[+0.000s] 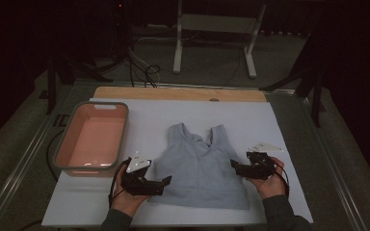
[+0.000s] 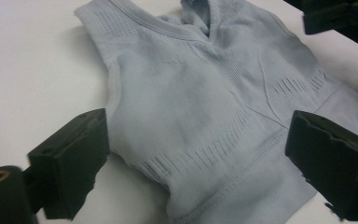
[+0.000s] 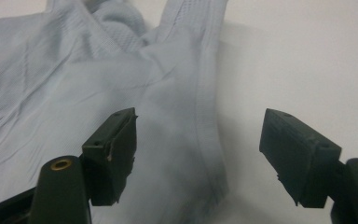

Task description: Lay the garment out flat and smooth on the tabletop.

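A light grey-blue sleeveless knit top [image 1: 200,166] lies flat on the white table sheet [image 1: 250,115], straps toward the far side. My left gripper [image 1: 166,182] hovers at the top's lower left edge, jaws wide apart with nothing pinched; in the left gripper view the top [image 2: 205,121] spreads out past the black pads [image 2: 74,158]. My right gripper [image 1: 234,166] sits at the top's right side seam, open as well. In the right gripper view the armhole hem [image 3: 205,140] runs between the two pads [image 3: 298,149] without touching them.
A pink plastic basin [image 1: 92,137] with a grey rim stands at the left of the sheet, hollow inside. A wooden board edge [image 1: 178,93] runs along the table's far side. Stand legs and cables lie on the dark floor beyond.
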Tool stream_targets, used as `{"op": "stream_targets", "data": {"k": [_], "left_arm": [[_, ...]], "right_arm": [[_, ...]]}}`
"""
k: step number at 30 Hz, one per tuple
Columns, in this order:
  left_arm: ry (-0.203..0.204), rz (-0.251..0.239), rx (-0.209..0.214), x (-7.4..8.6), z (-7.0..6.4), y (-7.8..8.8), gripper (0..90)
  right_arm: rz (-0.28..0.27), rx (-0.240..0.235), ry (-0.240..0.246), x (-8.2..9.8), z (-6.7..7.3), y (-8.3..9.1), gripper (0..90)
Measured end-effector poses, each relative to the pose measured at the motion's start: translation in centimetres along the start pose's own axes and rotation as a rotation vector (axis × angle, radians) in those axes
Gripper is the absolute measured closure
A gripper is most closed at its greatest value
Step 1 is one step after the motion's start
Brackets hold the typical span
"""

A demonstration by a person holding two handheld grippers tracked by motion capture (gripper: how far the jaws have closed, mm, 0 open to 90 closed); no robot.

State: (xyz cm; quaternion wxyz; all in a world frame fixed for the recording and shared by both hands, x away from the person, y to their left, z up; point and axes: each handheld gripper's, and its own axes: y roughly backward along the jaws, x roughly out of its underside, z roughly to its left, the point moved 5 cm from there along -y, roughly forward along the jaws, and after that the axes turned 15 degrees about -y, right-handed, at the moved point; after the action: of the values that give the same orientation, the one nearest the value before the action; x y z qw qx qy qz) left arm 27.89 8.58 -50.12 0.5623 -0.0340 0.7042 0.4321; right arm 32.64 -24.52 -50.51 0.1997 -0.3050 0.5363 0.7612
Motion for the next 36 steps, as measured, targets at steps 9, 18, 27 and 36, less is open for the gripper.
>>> {"op": "stream_targets", "data": {"k": [9,18,27,36], "left_arm": [[0.010,0.014,0.013,0.6,0.0,-0.5,3.9],[0.009,0.019,0.023,0.8,-0.3,-0.8,5.9],[0.005,0.024,0.036,1.0,-0.7,-1.1,6.7],[-0.004,0.024,0.056,0.9,-1.1,-1.3,8.8]], "right_arm": [[-0.016,-0.002,-0.040,-1.1,-0.9,-1.5,31.2],[-0.001,-0.046,-0.120,-1.4,-1.8,-2.8,45.7],[0.023,-0.067,-0.075,-1.1,-0.7,-3.2,77.2],[0.005,-0.157,0.007,-1.3,1.7,-1.2,83.2]]}}
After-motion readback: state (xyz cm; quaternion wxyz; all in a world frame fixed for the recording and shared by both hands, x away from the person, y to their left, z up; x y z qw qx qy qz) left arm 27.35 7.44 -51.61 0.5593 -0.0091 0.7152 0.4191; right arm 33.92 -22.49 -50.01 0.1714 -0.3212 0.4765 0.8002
